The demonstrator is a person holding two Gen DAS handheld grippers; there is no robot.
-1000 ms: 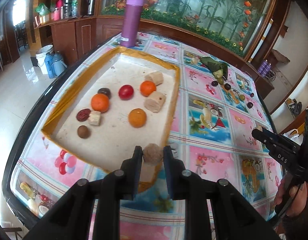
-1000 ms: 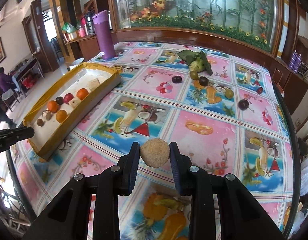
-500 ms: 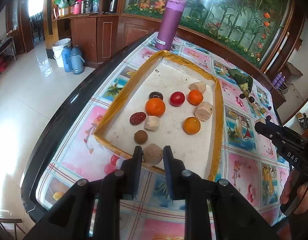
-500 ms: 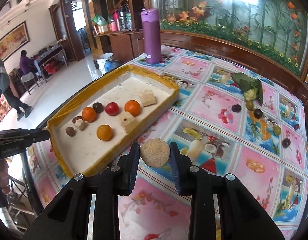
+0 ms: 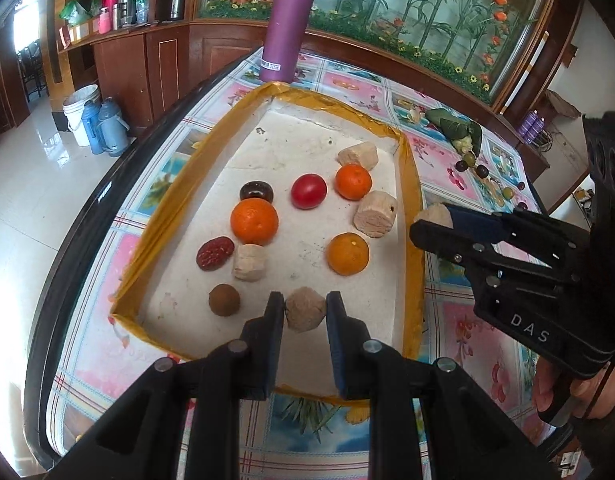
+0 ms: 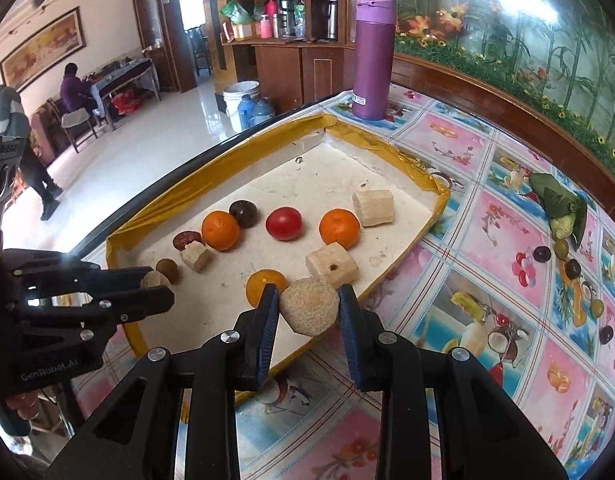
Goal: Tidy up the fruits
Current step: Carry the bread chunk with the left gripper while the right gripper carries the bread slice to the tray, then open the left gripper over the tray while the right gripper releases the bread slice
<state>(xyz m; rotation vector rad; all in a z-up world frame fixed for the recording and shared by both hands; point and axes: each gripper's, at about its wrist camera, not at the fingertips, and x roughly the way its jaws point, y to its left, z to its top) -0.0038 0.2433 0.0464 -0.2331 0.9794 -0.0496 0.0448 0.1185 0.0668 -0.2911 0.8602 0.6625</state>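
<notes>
A white tray with a yellow rim [image 5: 411, 184] [image 6: 391, 148] holds oranges, a red tomato [image 5: 308, 191], dark fruits and beige chunks. My left gripper [image 5: 305, 312] is shut on a brownish beige chunk [image 5: 305, 313], held over the tray's near end. My right gripper [image 6: 308, 310] is shut on a round tan chunk [image 6: 309, 306], held over the tray's near right edge. In the left wrist view the right gripper [image 5: 431, 220] shows at the tray's right rim. In the right wrist view the left gripper [image 6: 155, 286] shows at the left.
A tall purple flask [image 5: 288, 26] [image 6: 373, 58] stands beyond the tray's far end. Loose dark and green fruits [image 6: 563, 258] and a green leaf bundle [image 6: 559, 204] lie on the patterned tablecloth to the right. The table's dark edge [image 5: 87, 216] runs along the left.
Both grippers have moved toward the tray with their chunks held. The left one is now over the tray's near end, the right one at its right edge.
</notes>
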